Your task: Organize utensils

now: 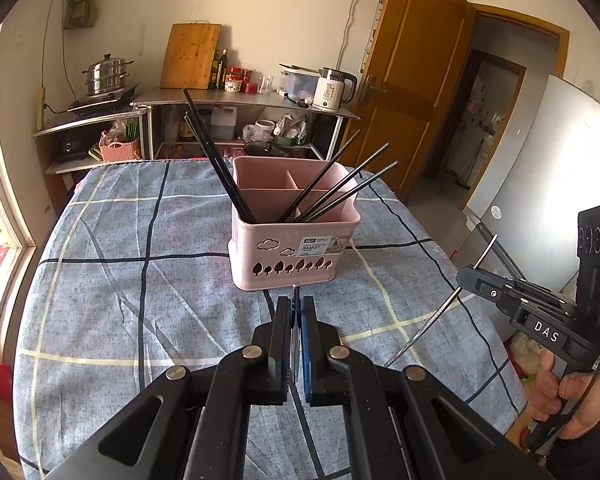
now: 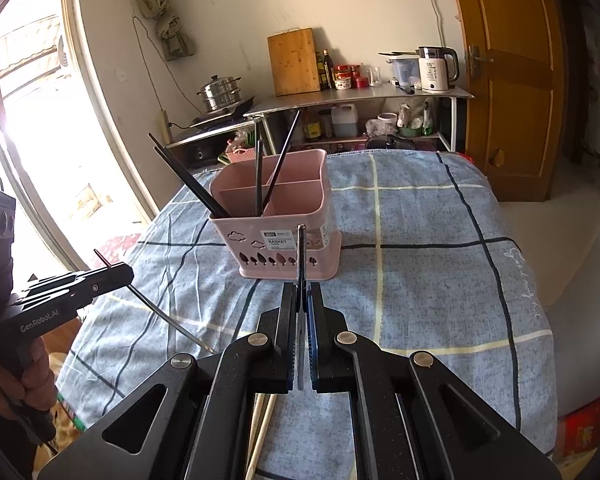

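A pink utensil basket (image 1: 288, 248) (image 2: 284, 236) with compartments stands mid-table on the blue checked cloth (image 1: 148, 304). Several black chopsticks (image 1: 216, 168) (image 2: 188, 180) lean out of it. My left gripper (image 1: 296, 304) is shut on a thin metal chopstick (image 1: 296, 336), just in front of the basket. My right gripper (image 2: 302, 292) is shut on another metal chopstick (image 2: 301, 256), which points up in front of the basket. In the left wrist view the right gripper (image 1: 466, 280) holds its chopstick (image 1: 440, 312) at the table's right side. In the right wrist view the left gripper (image 2: 126, 274) holds its chopstick (image 2: 168, 316).
Pale wooden chopsticks (image 2: 262, 432) lie under my right gripper at the near edge. Behind the table stand steel shelves (image 1: 240, 100) with a kettle (image 1: 334, 88), a cutting board (image 1: 190, 56), bottles and a steamer pot (image 1: 106, 74). A wooden door (image 1: 412, 80) is at right.
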A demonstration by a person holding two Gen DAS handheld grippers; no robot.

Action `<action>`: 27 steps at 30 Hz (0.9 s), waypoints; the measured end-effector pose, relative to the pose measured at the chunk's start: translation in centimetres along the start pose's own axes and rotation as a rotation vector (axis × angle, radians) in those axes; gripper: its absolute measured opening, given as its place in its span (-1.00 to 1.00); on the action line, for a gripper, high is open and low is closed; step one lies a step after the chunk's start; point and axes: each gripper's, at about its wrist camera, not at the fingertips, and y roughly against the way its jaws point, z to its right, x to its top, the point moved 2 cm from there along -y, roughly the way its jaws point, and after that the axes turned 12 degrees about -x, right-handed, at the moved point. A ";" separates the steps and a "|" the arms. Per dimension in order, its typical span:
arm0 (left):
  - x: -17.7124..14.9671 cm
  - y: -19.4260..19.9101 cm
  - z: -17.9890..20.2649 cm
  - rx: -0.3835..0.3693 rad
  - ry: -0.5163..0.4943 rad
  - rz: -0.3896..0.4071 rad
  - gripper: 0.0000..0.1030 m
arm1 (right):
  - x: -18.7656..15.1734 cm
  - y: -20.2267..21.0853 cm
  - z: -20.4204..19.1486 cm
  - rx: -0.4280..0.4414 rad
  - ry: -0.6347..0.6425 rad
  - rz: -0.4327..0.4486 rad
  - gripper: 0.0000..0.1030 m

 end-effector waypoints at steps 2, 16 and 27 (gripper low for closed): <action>0.3 0.3 0.0 -0.007 0.002 0.006 -0.92 | 0.3 0.2 -0.2 0.011 -0.005 0.007 -0.91; 5.9 0.9 -1.5 -0.007 0.029 0.065 -0.92 | 4.6 -0.7 -3.5 0.069 0.013 0.060 -0.91; 12.3 1.1 -2.1 -0.012 0.022 0.131 -0.92 | 8.8 -3.4 -5.7 0.109 0.045 0.079 -0.91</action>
